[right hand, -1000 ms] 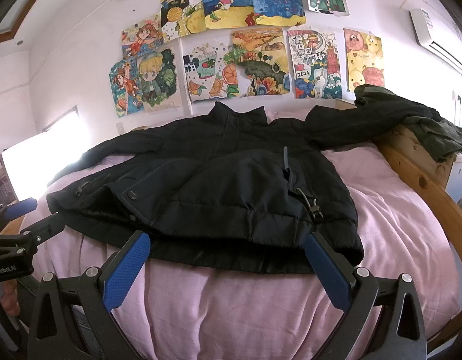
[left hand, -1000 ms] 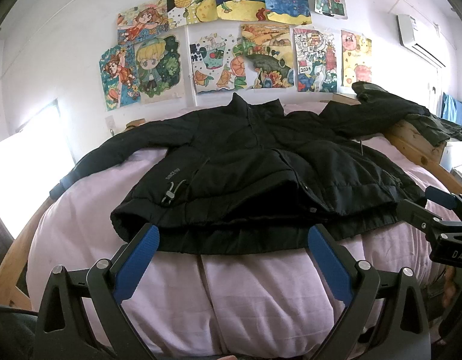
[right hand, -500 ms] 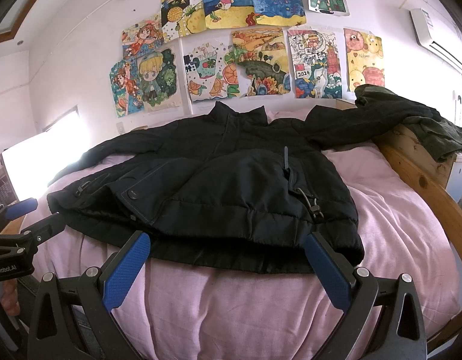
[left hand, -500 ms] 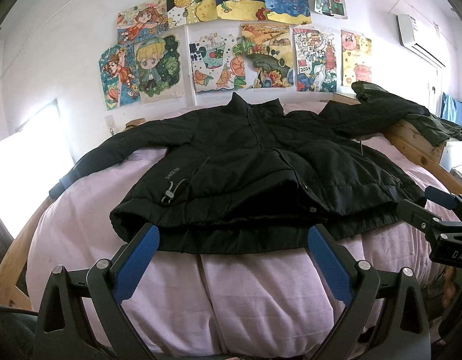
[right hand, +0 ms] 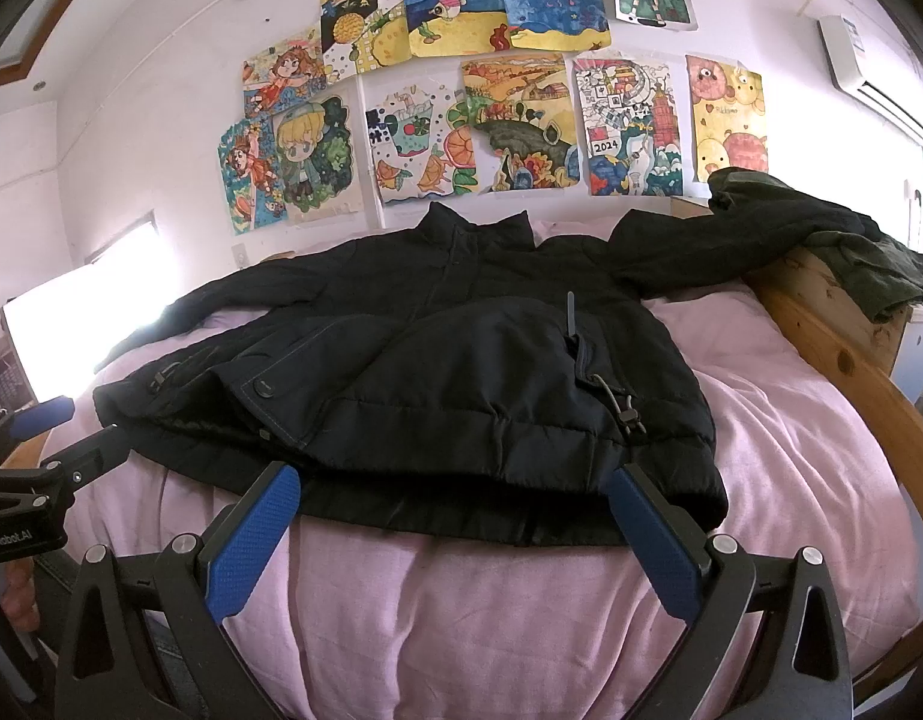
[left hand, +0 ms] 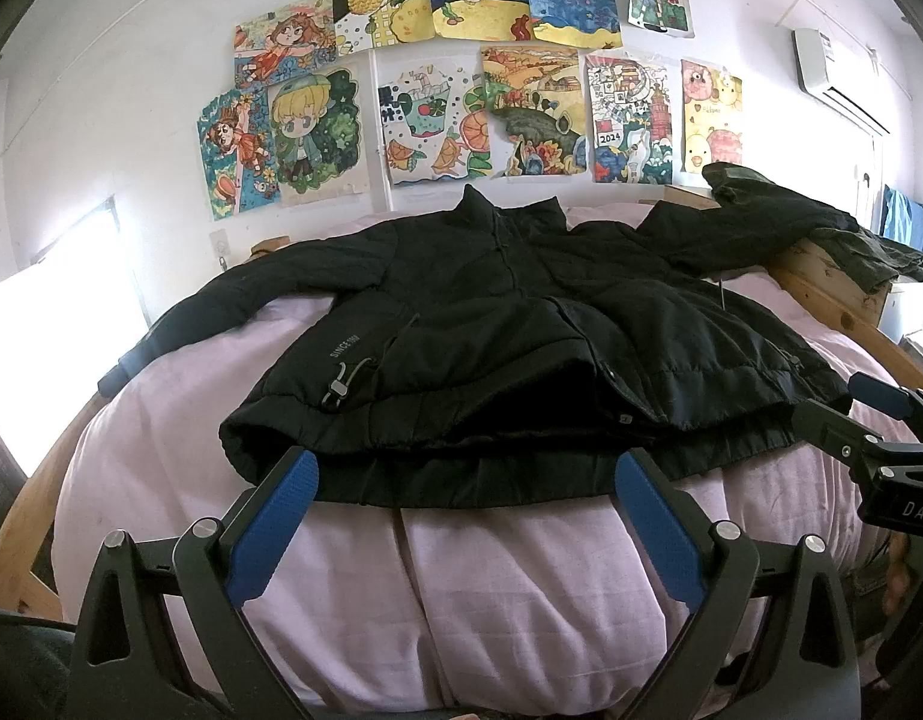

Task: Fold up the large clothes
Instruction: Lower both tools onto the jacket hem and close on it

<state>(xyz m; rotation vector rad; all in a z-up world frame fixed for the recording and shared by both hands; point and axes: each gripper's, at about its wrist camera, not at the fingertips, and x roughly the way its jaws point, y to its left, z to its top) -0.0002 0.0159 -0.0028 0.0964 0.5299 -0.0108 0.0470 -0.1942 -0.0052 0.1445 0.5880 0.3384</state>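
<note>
A large black padded jacket [left hand: 497,324] lies spread front-up on the pink bed, collar toward the far wall, both sleeves stretched out sideways. It also shows in the right wrist view [right hand: 437,360]. My left gripper [left hand: 461,474] is open and empty, its blue pads just short of the jacket's hem at the left half. My right gripper [right hand: 452,489] is open and empty, just short of the hem at the right half. Each gripper shows at the edge of the other's view.
The pink bedcover [left hand: 521,588] hangs over the near edge. A wooden bed rail [right hand: 833,348] runs along the right, with a dark green garment [right hand: 881,264] draped over it. Children's drawings [left hand: 461,66] cover the far wall. A bright window is at left.
</note>
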